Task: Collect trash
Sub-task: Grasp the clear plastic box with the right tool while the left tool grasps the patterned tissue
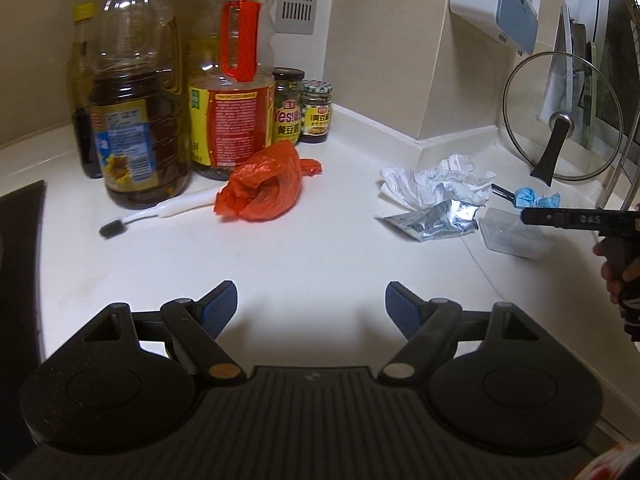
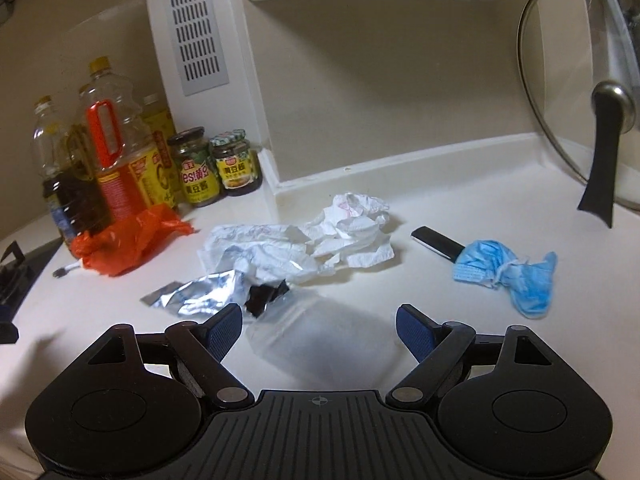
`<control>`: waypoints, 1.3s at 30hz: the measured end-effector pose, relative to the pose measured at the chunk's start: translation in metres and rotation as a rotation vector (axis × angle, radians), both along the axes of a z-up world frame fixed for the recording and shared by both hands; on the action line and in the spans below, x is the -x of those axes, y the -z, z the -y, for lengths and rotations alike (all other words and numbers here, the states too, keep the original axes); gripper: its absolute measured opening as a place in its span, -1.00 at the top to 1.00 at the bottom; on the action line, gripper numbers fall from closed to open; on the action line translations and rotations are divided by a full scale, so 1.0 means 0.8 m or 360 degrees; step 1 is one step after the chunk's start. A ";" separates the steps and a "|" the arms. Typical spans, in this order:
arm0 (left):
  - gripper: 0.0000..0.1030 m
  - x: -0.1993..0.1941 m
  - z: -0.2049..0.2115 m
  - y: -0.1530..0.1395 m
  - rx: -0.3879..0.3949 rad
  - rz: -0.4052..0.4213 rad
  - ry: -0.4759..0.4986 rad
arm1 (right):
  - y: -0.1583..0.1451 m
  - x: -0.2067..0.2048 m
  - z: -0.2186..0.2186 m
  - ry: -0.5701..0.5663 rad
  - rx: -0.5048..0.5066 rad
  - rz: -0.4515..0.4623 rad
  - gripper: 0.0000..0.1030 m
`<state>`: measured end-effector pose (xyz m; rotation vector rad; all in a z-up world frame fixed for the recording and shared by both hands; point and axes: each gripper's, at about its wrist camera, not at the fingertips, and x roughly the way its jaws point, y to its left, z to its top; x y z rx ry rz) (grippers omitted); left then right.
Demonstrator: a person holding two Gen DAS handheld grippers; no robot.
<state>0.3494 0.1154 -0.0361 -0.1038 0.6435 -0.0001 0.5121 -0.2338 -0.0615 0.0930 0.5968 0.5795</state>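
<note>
Clear bag (image 2: 320,332): lay between the right gripper's (image 2: 319,326) spread jaws, mid-counter (image 1: 320,248). Left gripper (image 1: 311,306): spread, empty. Foil (image 2: 192,294), tissue (image 2: 352,236), mask (image 2: 508,272), red bag (image 1: 260,188) near back edge. Risk: thin film probably slipping the pads.

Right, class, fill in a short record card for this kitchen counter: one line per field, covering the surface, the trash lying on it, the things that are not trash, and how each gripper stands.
surface: white counter
trash: orange plastic bag; crumpled white paper; foil wrapper; clear plastic bag; blue face mask
not trash: oil bottles; two sauce jars; toothbrush; glass pot lid
left gripper: open, empty, above bare counter
right gripper: open, empty, clear plastic bag between its fingers
</note>
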 end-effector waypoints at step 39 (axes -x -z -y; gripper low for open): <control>-0.46 -0.135 0.082 0.013 -0.0093 0.0029 0.0448 | 0.018 0.002 -0.038 0.0087 0.0282 -0.0081 -0.33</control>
